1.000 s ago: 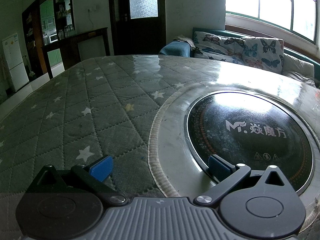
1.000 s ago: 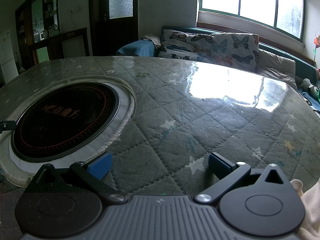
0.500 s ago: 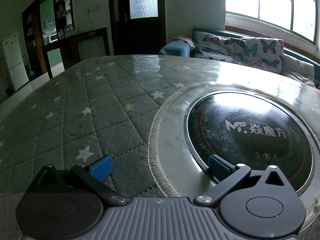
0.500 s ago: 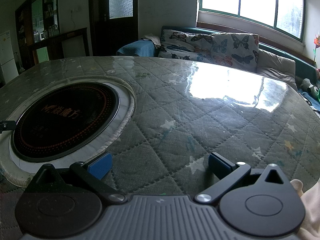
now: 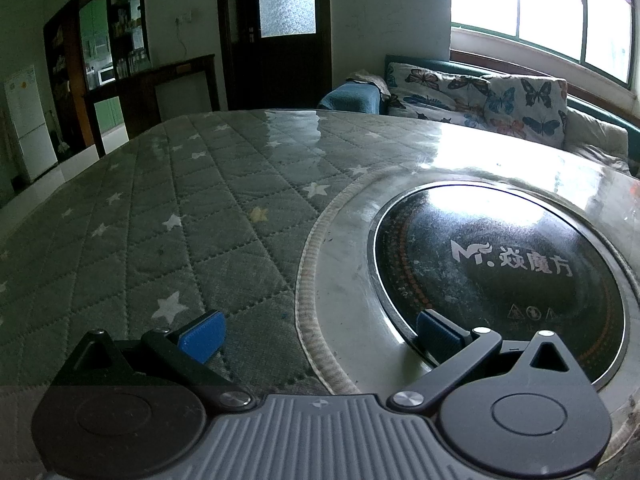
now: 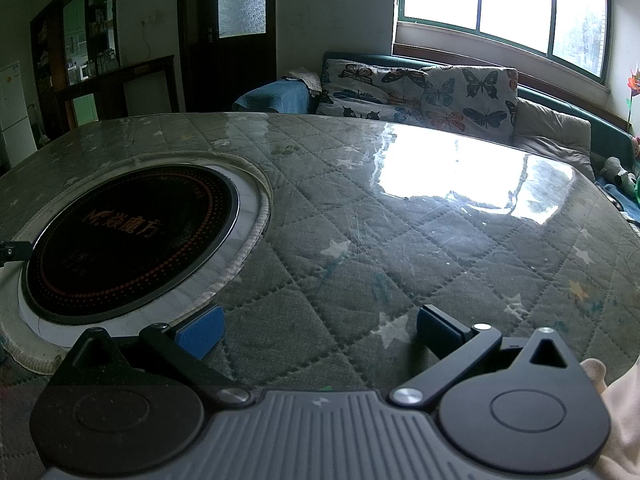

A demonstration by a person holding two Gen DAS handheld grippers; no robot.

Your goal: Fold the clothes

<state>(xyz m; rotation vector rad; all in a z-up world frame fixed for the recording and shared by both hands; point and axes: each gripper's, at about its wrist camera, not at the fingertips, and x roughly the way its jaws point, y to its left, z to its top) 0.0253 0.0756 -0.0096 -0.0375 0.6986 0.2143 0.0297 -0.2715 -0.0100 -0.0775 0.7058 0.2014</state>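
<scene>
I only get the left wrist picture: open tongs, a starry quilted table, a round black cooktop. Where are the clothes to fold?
Observer: The right wrist view shows a pale cream cloth at its lower right edge, beside the right tongs.
Operator: Are those tongs holding it?
Observer: No, they are open and empty, over the bare quilted cover.
Operator: Anything else I miss?
Observer: A soft toy lies beyond the cover's right edge.
</scene>
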